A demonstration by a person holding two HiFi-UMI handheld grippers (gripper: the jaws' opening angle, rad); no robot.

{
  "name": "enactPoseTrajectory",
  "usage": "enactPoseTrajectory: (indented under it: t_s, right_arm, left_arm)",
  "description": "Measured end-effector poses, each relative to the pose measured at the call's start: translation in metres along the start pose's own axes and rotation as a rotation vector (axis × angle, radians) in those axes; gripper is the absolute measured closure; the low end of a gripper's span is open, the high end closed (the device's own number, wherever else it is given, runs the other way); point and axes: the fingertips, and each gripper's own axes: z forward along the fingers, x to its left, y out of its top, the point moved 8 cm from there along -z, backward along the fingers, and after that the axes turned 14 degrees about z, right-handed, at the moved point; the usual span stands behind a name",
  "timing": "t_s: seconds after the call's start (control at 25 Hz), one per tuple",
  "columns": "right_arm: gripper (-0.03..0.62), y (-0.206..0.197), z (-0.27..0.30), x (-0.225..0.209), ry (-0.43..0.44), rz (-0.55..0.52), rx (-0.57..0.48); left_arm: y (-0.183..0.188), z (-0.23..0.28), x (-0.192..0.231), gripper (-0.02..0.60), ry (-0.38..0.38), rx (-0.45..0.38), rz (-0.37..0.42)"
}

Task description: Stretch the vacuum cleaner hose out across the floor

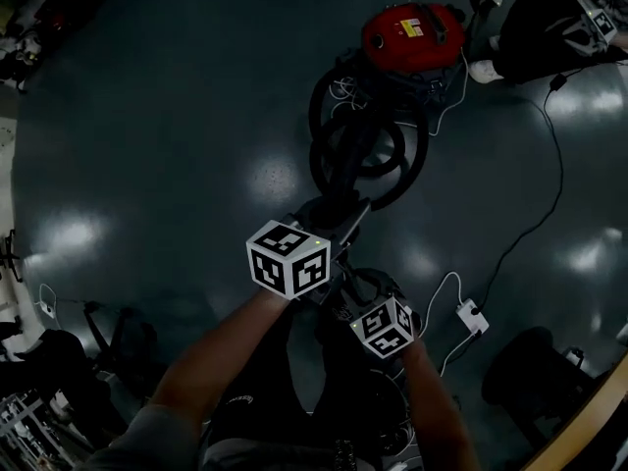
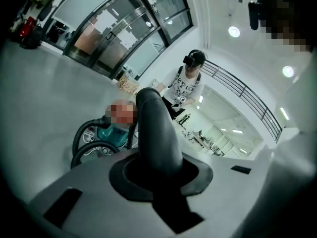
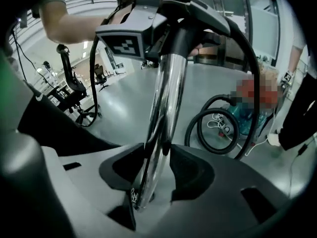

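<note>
Hiding both sets of jaws in the dim head view, the marker cubes (image 1: 287, 258) leave only bare forearms (image 1: 211, 356) and dark shapes to read there. Seen along its own jaws, the left gripper (image 2: 158, 175) is clamped on a thick, matt black bent pipe (image 2: 154, 133), whose far end curves out of sight. The right gripper (image 3: 157, 175) pinches a slim, mirror-bright chrome tube (image 3: 166, 103), its far end lost behind the other gripper's cube. The black hose (image 1: 365, 145) lies coiled in overlapping round loops on the glossy grey floor (image 1: 177, 145), beyond the grippers and just beside the rounded red vacuum cleaner (image 1: 412, 32) at far right. A thin white cable (image 1: 446, 297) with a small block snakes at near right; where hose meets pipe cannot be made out
</note>
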Motion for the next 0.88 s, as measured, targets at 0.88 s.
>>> enactPoseTrajectory:
  t_s: [0.88]
  right_arm:
    - [0.434, 0.071, -0.325, 0.022, -0.541, 0.112, -0.448]
  left_arm:
    - [0.111, -0.192, -0.185, 0.485, -0.445, 0.364, 0.889]
